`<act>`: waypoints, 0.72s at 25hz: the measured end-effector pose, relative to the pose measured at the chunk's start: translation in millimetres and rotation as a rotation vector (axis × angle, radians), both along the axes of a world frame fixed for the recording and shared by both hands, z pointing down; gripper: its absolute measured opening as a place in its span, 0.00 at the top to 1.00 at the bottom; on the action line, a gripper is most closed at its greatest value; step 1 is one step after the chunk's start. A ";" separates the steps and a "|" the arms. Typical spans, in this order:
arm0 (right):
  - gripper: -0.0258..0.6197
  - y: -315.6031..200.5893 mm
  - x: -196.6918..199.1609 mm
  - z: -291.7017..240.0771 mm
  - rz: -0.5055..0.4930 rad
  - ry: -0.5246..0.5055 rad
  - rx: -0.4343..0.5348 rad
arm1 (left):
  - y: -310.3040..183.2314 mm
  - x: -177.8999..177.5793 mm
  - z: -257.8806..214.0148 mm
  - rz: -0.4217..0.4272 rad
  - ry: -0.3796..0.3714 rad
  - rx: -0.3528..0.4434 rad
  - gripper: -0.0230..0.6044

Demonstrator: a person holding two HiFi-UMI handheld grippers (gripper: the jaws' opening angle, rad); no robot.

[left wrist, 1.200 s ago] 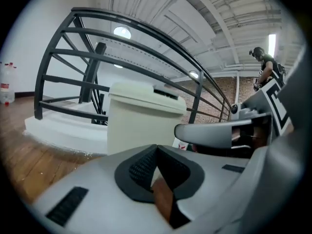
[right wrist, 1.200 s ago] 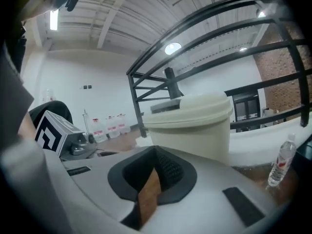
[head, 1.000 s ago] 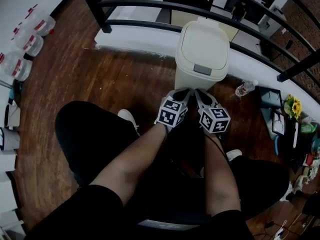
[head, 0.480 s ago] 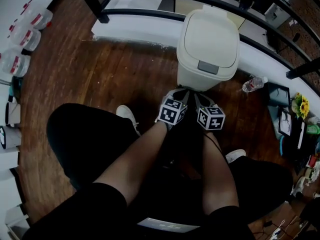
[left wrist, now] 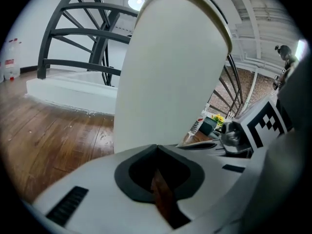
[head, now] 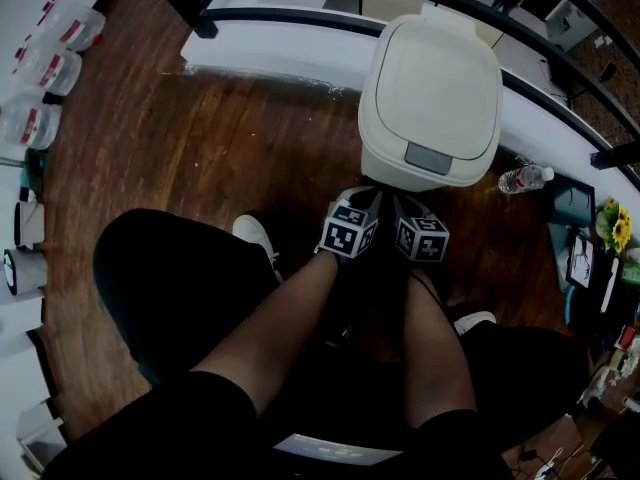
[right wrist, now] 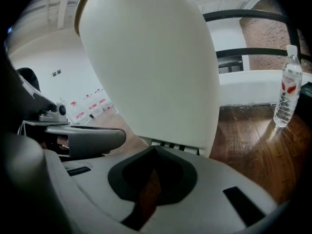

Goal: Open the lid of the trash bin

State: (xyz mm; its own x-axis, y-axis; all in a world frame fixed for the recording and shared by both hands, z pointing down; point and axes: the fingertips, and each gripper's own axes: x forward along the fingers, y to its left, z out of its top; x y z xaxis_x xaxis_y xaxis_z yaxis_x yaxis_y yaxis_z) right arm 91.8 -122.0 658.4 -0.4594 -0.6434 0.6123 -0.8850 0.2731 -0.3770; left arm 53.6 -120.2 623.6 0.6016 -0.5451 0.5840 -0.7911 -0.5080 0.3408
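As the head view looks steeply down, the trash bin (head: 430, 103) stands upright on the wooden floor (head: 200, 158) against the dark railing (head: 290, 15), long axis vertical. Its lid (head: 432, 68) is down, and the grey latch tab (head: 428, 157) on the front edge faces the person. The left gripper (head: 363, 197) and right gripper (head: 404, 204) sit side by side just below that edge, both aimed at the bin's front. The lid's overhang hides the bin's lower body and base, so contact cannot be judged from here. A water bottle (head: 524, 179) lies on the floor to the bin's right. In the left gripper view the left gripper (left wrist: 156, 146) has its jaws brought together to a point with nothing between them. The trash bin (left wrist: 170, 67) rises directly ahead as a tall cream wall, its lid seen only as a rim at the top and its latch out of sight. In the right gripper view the right gripper (right wrist: 155, 149) is likewise closed and empty. The trash bin (right wrist: 151, 67) fills the middle just beyond the tips, with a slotted strip at its foot too cramped to identify. The water bottle (right wrist: 287, 94) shows at the right.
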 end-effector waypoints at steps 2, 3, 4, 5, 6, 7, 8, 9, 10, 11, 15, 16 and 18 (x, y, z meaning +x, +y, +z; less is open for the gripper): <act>0.96 -4.8 2.8 9.4 0.008 -0.001 -0.015 | -2.6 2.4 7.0 -0.006 -0.001 -0.022 0.90; 0.96 -7.9 4.7 13.5 0.014 -0.001 -0.020 | -4.2 4.2 10.8 -0.007 -0.001 -0.031 0.90; 0.96 -11.6 6.8 17.4 0.021 0.000 -0.025 | -6.7 5.9 15.0 -0.007 0.000 -0.036 0.90; 0.96 -15.5 8.6 21.3 0.026 0.003 -0.030 | -9.8 7.2 19.5 -0.007 -0.002 -0.038 0.90; 0.96 -19.1 9.8 25.3 0.029 0.006 -0.036 | -12.9 8.0 23.9 -0.006 -0.005 -0.039 0.90; 0.96 -22.0 10.5 29.2 0.030 0.007 -0.043 | -15.3 8.6 27.6 -0.003 -0.009 -0.040 0.90; 0.96 -23.7 10.8 33.2 0.030 0.007 -0.051 | -16.7 9.3 30.4 0.000 -0.012 -0.043 0.90; 0.96 -24.7 11.0 37.2 0.028 0.006 -0.061 | -17.6 10.1 32.8 0.002 -0.015 -0.047 0.90; 0.96 -25.4 10.9 40.9 0.025 0.006 -0.071 | -18.7 10.9 34.9 0.005 -0.016 -0.049 0.90; 0.96 -26.3 10.7 44.3 0.020 0.007 -0.079 | -19.7 11.7 36.9 0.010 -0.019 -0.050 0.90; 0.96 -33.0 11.0 53.5 0.012 0.016 -0.096 | -21.4 12.8 44.0 0.030 -0.042 -0.056 0.90; 0.96 -35.3 10.6 55.3 0.011 0.015 -0.098 | -21.4 12.2 45.2 0.033 -0.048 -0.059 0.90; 0.96 -39.7 9.7 58.6 0.009 0.018 -0.109 | -22.4 11.1 47.3 0.042 -0.059 -0.059 0.90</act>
State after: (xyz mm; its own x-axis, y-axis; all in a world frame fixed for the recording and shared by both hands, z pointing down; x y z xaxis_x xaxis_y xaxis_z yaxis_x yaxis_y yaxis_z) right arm 101.5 -161.7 717.0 -0.4426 -0.5766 0.6867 -0.8939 0.2236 -0.3884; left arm 64.7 -142.6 670.9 0.5868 -0.4835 0.6496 -0.7890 -0.5216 0.3245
